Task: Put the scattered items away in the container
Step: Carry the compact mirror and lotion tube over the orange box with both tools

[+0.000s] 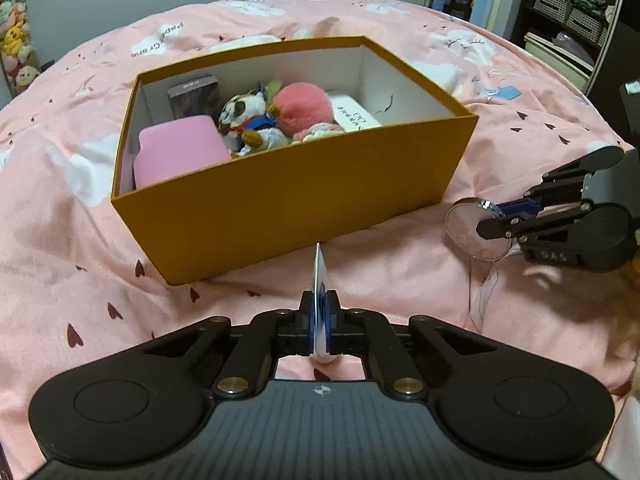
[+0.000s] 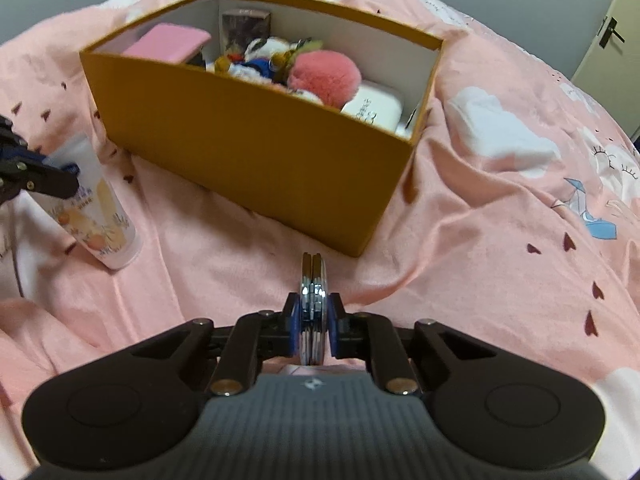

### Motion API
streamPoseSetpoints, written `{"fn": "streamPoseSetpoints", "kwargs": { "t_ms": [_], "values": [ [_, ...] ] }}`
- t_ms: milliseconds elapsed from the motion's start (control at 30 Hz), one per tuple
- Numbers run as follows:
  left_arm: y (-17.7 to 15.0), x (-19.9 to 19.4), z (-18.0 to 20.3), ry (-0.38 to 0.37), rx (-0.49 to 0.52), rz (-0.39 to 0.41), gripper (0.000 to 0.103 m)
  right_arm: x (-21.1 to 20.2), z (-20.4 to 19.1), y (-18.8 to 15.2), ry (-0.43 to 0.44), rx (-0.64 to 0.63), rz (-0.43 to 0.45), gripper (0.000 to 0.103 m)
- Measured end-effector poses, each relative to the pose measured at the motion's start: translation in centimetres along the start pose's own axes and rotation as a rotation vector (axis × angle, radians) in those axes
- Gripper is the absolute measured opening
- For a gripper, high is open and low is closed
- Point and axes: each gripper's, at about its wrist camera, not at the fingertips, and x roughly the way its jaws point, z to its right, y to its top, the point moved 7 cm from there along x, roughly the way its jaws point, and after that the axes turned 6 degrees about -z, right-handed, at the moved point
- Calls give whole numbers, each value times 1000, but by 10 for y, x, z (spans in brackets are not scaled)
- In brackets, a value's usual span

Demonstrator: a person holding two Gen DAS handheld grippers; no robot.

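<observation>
An open orange cardboard box (image 1: 304,188) sits on a bed covered by a pink sheet (image 1: 400,280) printed with white clouds and small dark hearts. Inside the box lie a pink rectangular case (image 1: 180,152) at the left end, a dark purple carton (image 1: 195,94) standing against the far wall, a panda plush toy (image 1: 248,120) in blue clothing, a fluffy pink pompom (image 1: 304,106) and a white lidded case (image 1: 354,114) towards the right end.

The left tongs (image 1: 320,312) are clamped on the flat crimped end of a cream tube (image 2: 96,216). In the left wrist view the tube shows only as a thin edge between the blue pads. In the right wrist view it has a pale printed body and its wide cap end points down to the sheet, near the box's left corner; whether the cap touches the sheet cannot be told.

The right tongs (image 2: 314,320) are closed on a round compact mirror (image 1: 476,230) with a chrome rim, gripped across its flat faces. It is held above the sheet, in front of the box's near right corner and apart from it. In the left wrist view the mirror's round face is turned towards the camera, to the right of the box.
</observation>
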Motion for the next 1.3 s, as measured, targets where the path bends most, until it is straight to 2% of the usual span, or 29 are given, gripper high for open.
{"fn": "streamPoseSetpoints", "kwargs": {
  "t_ms": [133,367,533,667,1000,1100,1300],
  "values": [
    [4,-8,0,-5,0,21,5,-16,4,3,35,30,31,15],
    [22,-34,-4,-39,-17,80,5,-56,8,21,167,81,132,15],
    [44,-58,-10,-53,-1,137,4,-85,4,47,236,60,230,15],
    [66,-73,-15,-44,29,183,4,-98,0,74,255,19,286,15],
    [135,-83,-38,33,156,245,4,-92,-6,141,238,-93,341,15],
    [157,-78,-48,58,193,245,4,-86,-7,159,234,-113,348,15],
    [190,-56,-73,105,207,232,4,-66,-11,187,265,-115,348,15]
  ]
}}
